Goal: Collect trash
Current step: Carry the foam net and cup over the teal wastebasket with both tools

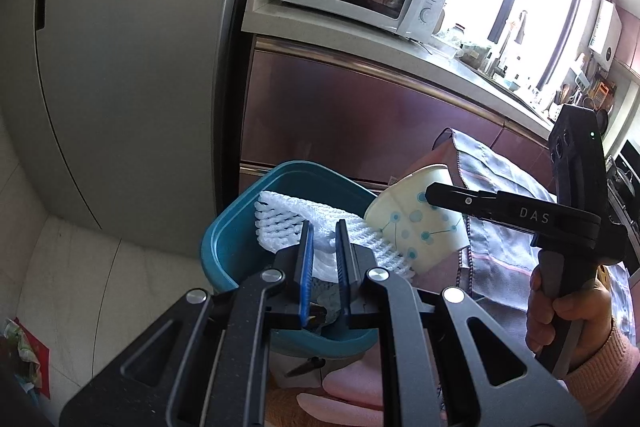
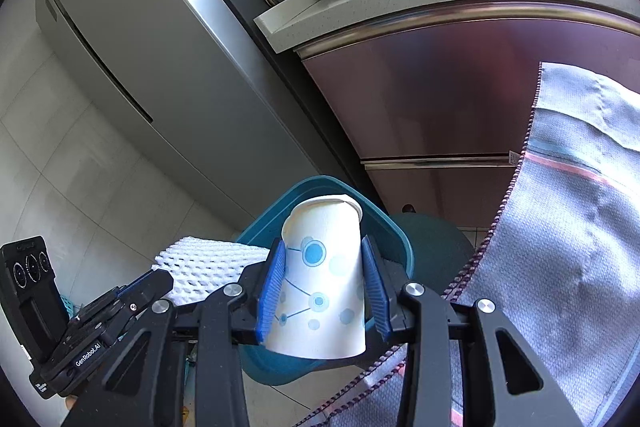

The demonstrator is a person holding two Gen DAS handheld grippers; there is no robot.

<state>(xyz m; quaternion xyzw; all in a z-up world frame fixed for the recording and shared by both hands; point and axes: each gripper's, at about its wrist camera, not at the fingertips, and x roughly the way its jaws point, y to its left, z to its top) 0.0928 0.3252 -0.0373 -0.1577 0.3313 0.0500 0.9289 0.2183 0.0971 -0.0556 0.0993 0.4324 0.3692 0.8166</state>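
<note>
While both tongs hang over the teal bin (image 1: pixel 224 239) at lower centre | left tongs (image 1: pixel 322 247) pinch white foam netting (image 1: pixel 288 215), right tongs (image 2: pixel 324 283) squeeze the dotted paper cup (image 2: pixel 320 267) | risk imo: cup tips past rim | text: "DAS", "GenRobot.AI"

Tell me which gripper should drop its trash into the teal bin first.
Probably right: the right gripper holds the dotted white paper cup directly over the teal plastic bin, mouth tipped toward it.
</note>
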